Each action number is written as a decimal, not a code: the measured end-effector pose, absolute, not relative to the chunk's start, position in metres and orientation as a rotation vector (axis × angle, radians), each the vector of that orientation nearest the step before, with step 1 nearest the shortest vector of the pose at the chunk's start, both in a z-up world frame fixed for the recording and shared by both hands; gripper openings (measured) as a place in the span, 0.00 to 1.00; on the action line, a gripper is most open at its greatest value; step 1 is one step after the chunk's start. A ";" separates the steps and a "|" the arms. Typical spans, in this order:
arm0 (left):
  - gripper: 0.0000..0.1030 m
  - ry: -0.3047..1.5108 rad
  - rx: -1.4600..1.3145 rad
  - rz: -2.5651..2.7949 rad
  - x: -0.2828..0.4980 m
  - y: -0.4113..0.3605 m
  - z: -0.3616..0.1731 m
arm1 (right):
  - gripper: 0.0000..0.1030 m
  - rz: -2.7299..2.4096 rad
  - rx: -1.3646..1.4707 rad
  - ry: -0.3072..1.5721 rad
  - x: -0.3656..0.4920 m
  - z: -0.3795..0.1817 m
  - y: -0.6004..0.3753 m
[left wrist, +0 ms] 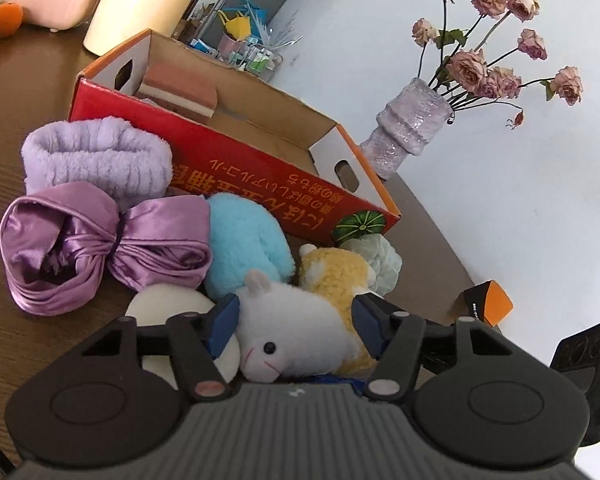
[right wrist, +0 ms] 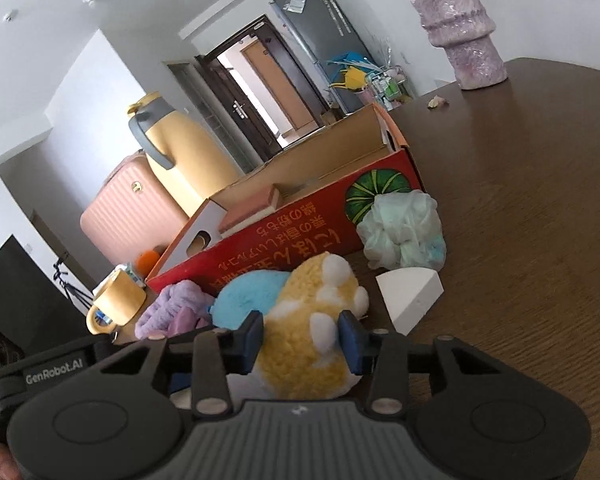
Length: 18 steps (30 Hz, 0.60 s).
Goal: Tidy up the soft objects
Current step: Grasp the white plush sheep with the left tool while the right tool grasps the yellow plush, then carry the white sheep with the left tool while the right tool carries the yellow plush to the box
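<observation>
My left gripper [left wrist: 296, 326] is open with its blue pads on either side of a white plush animal [left wrist: 292, 340] lying on the brown table. Behind it are a yellow plush [left wrist: 336, 272], a blue plush [left wrist: 244, 240], a purple satin bow [left wrist: 100, 248], a lilac fluffy headband [left wrist: 96, 156], a round white sponge [left wrist: 168, 308] and a pale green bath pouf [left wrist: 380, 258]. My right gripper [right wrist: 300, 340] has its pads against the sides of the yellow plush [right wrist: 308, 320]. A red cardboard box [left wrist: 260, 160] holds a pink sponge [left wrist: 180, 88].
A white wedge sponge [right wrist: 412, 294] and the pouf [right wrist: 404, 232] lie right of the box [right wrist: 300, 232]. A lilac vase with dried roses [left wrist: 408, 128] stands behind the box. A yellow thermos [right wrist: 180, 148], pink case [right wrist: 128, 208], yellow mug [right wrist: 116, 304] and an orange [left wrist: 4, 18] stand at the far side.
</observation>
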<state>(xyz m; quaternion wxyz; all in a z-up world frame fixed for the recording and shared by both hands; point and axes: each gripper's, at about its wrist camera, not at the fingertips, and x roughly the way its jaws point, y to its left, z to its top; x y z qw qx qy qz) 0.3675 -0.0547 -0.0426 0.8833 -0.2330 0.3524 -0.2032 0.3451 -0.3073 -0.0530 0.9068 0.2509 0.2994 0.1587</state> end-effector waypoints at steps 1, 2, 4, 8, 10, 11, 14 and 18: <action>0.61 0.734 -0.484 -0.421 0.367 -0.055 -0.042 | 0.32 0.329 0.517 0.620 0.345 -0.052 -0.307; 0.61 0.732 -0.488 -0.424 0.366 -0.055 -0.040 | 0.31 0.329 0.511 0.621 0.345 -0.050 -0.307; 0.61 0.718 -0.492 -0.437 0.360 -0.055 -0.033 | 0.29 0.337 0.488 0.608 0.340 -0.041 -0.304; 0.63 0.662 -0.466 -0.473 0.329 -0.055 -0.009 | 0.27 0.363 0.462 0.522 0.312 -0.013 -0.307; 0.69 0.613 -0.446 -0.485 0.304 -0.053 0.005 | 0.27 0.389 0.463 0.492 0.294 0.000 -0.309; 0.71 0.586 -0.434 -0.487 0.292 -0.052 0.009 | 0.27 0.401 0.467 0.482 0.285 0.004 -0.310; 0.75 0.588 -0.424 -0.482 0.263 -0.049 0.005 | 0.27 0.431 0.496 0.478 0.255 0.006 -0.311; 0.75 0.658 -0.405 -0.446 0.221 -0.039 -0.017 | 0.27 0.425 0.488 0.546 0.220 -0.011 -0.295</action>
